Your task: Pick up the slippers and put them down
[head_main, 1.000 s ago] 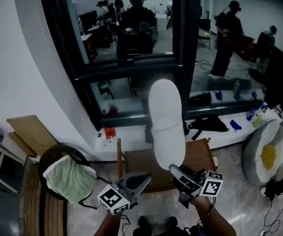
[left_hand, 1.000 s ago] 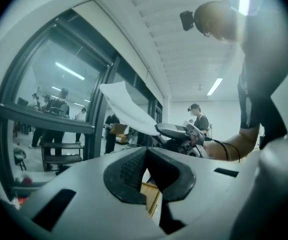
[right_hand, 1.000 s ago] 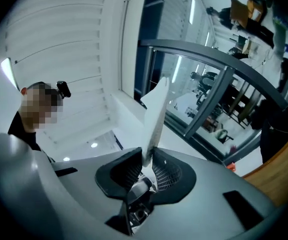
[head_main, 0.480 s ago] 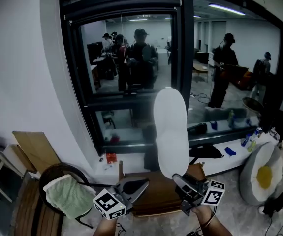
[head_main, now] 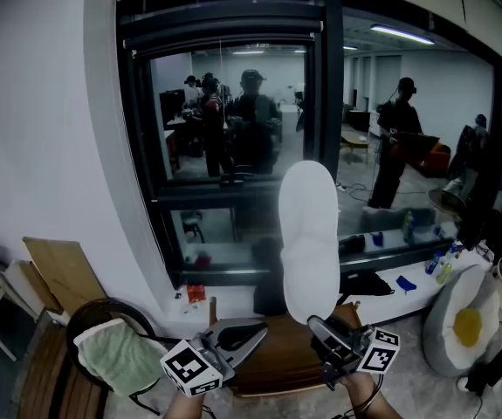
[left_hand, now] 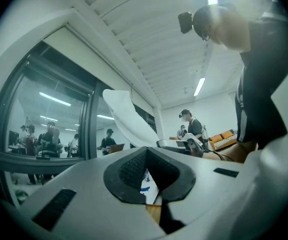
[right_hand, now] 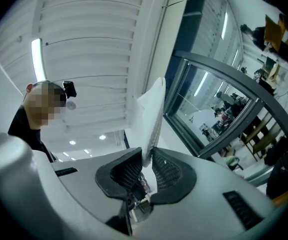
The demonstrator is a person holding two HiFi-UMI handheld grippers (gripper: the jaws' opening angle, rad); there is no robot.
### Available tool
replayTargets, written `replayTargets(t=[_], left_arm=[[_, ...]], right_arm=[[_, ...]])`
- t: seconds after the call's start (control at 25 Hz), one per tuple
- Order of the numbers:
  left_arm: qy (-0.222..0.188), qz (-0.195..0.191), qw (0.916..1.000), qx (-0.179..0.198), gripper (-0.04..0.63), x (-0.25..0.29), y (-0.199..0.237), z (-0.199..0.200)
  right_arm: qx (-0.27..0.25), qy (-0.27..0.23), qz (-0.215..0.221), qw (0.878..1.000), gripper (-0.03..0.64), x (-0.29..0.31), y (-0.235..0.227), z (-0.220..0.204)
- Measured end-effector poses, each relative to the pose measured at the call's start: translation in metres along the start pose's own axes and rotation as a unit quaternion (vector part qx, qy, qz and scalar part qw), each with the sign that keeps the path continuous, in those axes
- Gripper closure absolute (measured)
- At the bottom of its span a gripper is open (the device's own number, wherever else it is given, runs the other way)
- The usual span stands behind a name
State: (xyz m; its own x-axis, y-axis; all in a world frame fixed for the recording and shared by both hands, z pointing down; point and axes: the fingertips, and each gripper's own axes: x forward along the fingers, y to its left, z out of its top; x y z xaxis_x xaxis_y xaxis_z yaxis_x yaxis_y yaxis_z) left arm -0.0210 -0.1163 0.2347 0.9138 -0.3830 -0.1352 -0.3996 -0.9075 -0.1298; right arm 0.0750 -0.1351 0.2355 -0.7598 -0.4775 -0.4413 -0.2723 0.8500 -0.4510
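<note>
- A dark-framed window [head_main: 233, 103] rises just beyond the left claw [head_main: 252, 330] and the right claw [head_main: 318, 325].
- A white wall [head_main: 41, 147] and a leaning wooden board [head_main: 63, 273] stand left of the left claw.
- An egg-patterned cushion [head_main: 464, 326] lies right of the right claw.

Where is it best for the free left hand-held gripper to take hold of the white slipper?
Probably pinch the thin left edge of the slipper low down, coming from the left: it stands upright, and the right hand-held gripper clamps its bottom end.
</note>
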Motion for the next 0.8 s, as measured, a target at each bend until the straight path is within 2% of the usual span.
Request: replayTargets(t=[0.4,0.56,0.8], left_arm=[[0.001,-0.001,1.0000,0.000,0.592,0.001,0.004,-0.005],[-0.012,-0.002,0.9999,-0.012,0.592,0.000,0.009,-0.010],[-0.009,0.004,0.9997,-0.023,0.592,-0.002,0.014,-0.024]], right_arm=[[0.007,0.004,0.001,1.000,0.549,0.002,-0.005,-0.002],[0.018,0.002,0.000,1.000,0.549,0.003,-0.010,-0.003],[0.041,0.010,-0.006,0.999,0.549,0.004,-0.024,-0.015]])
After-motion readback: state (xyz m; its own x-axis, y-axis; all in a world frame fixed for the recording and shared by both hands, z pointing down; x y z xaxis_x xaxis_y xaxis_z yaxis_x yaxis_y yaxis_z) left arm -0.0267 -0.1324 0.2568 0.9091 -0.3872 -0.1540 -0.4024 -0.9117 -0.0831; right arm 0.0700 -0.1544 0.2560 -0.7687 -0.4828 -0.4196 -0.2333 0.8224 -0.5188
